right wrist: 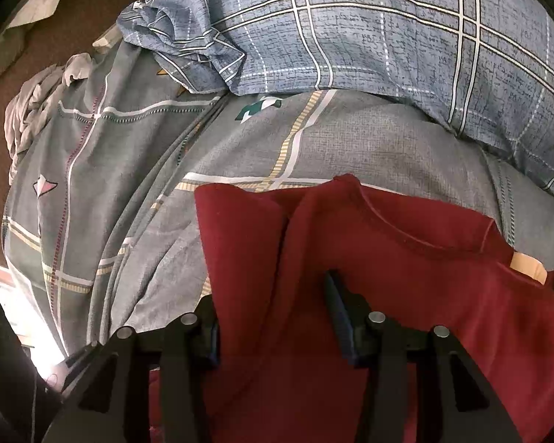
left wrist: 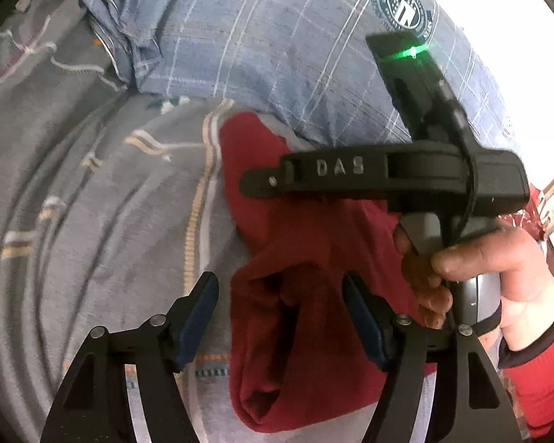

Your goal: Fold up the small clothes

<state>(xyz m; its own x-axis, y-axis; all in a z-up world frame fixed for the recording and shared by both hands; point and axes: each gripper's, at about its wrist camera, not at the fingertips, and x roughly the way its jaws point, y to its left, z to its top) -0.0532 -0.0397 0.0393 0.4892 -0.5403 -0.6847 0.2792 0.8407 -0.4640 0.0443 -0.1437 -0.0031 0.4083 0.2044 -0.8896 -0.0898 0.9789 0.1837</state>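
A dark red shirt lies partly folded on the grey patterned bedsheet. In the right wrist view the red shirt shows its neckline and a tan label, one side folded over. My left gripper is open, its jaws wide apart just above the shirt's folded left edge, holding nothing. My right gripper is open above the shirt's folded strip. The right gripper's black body, held by a hand in a red sleeve, crosses the left wrist view above the shirt.
A blue checked pillow lies along the far side of the bed, close behind the shirt. The same pillow fills the top of the left wrist view. A crumpled grey cloth hangs at the bed's left edge over brown floor.
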